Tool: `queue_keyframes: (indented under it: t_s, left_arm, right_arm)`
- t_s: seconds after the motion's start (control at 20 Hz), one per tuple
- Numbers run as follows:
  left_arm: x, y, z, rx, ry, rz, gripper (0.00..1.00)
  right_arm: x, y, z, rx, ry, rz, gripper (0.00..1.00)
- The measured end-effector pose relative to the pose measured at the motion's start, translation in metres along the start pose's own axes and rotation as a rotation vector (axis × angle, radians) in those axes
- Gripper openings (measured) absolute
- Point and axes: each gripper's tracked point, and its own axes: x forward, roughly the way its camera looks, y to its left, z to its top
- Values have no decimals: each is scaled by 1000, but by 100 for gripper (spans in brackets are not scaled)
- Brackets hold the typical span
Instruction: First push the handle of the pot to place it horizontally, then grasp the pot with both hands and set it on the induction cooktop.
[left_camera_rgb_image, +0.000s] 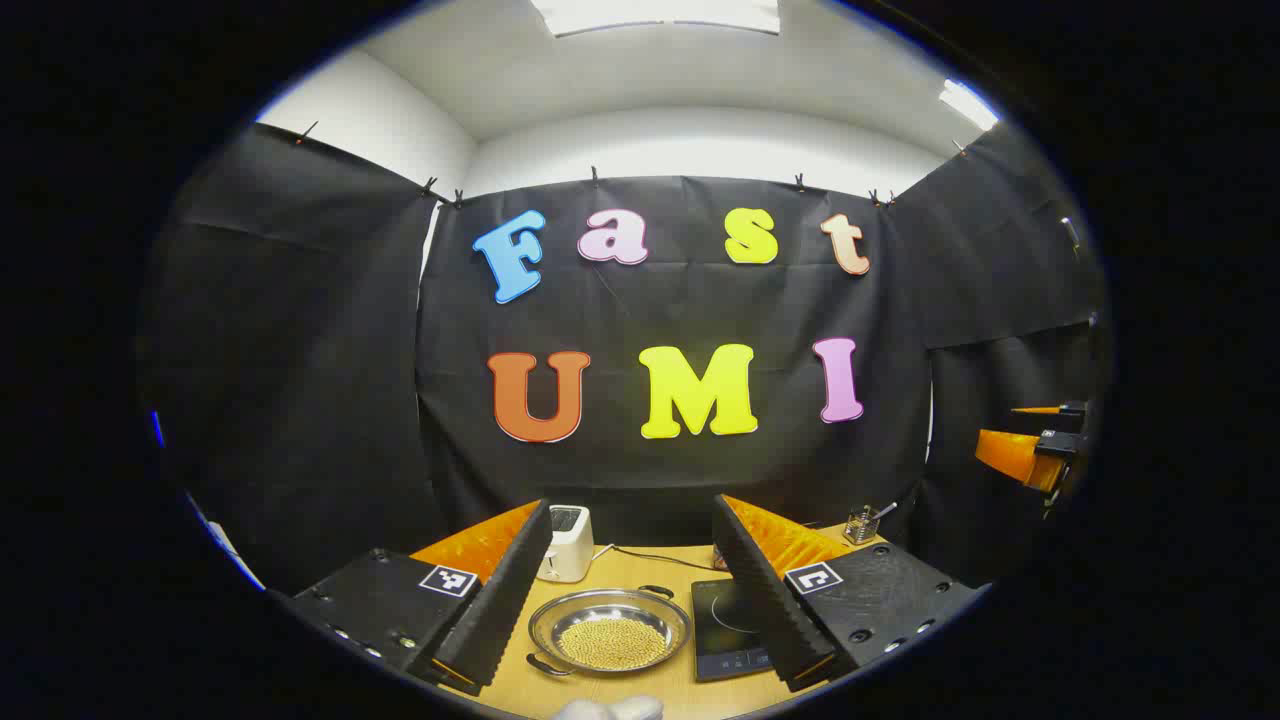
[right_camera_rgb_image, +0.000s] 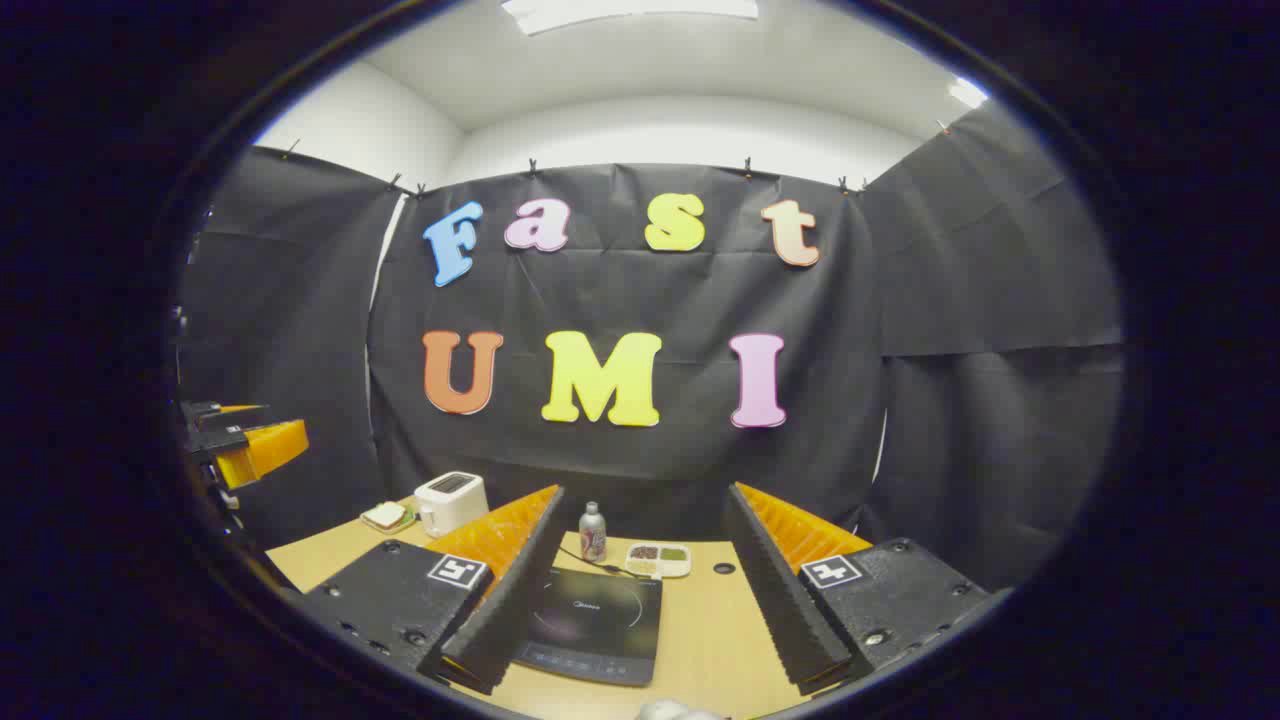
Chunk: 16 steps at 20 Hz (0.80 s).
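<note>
My left gripper (left_camera_rgb_image: 632, 590) and right gripper (right_camera_rgb_image: 640, 590) both hover with fingers spread wide and empty above the wooden table (right_camera_rgb_image: 720, 620), where the pot (left_camera_rgb_image: 610, 630) of yellow grains sits just left of the black cooktop (right_camera_rgb_image: 592, 625).

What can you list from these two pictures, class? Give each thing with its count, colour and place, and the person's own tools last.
pot: 1, silver, holding yellow grains, table middle, left of cooktop
induction cooktop: 1, black, on table
toaster: 1, white, back left
sandwich plate: 1, green, beside toaster
bottle: 1, silver, behind cooktop
divided dish: 1, white, right of bottle
utensil holder: 1, dark, back right
table: 1, light wood
left tool: 1, black and orange, open, above pot
right tool: 1, black and orange, open, above cooktop
</note>
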Motion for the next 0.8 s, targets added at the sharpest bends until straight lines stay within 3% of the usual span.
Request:
queue_keyframes:
  t_s: [0.35,0.8]
  left_arm:
    - [10,5,-15,29,34,-25,96]
    - [12,8,-5,11,-5,-53,96]
  right_arm:
    - [1,5,1,26,-9,-36,97]
    - [-2,-1,-4,11,-10,-75,96]
